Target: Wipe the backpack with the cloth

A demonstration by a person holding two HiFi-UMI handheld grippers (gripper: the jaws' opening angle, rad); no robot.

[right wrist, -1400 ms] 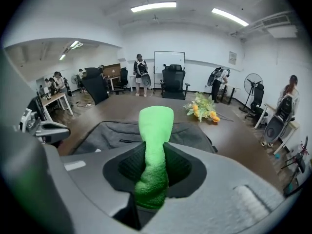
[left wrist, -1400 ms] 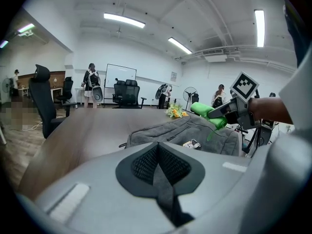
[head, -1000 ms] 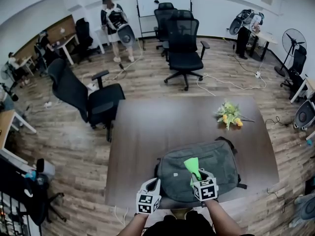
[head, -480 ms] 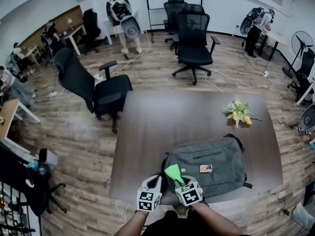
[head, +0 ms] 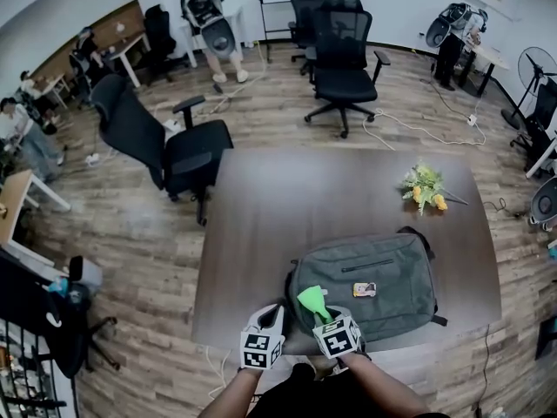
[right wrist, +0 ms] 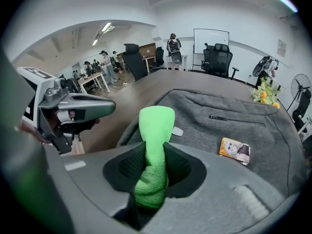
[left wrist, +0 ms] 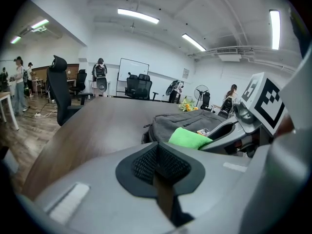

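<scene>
The right claw (head: 320, 314) was clamped on the green cloth (head: 312, 300), whose free end projected over the near left corner of the grey backpack (head: 383, 273). The backpack lay flat on the table (head: 287, 198), near its front edge. The left claw (head: 273, 313) was closed with nothing between its jaws, just beside the right claw. A small card (head: 365, 289) lay on the backpack.

The right claw (right wrist: 153, 168) hides the lower end of the cloth (right wrist: 156, 126); the backpack (right wrist: 234, 123) card (right wrist: 234, 150) is unreadable.

No text or label can be read anywhere
</scene>
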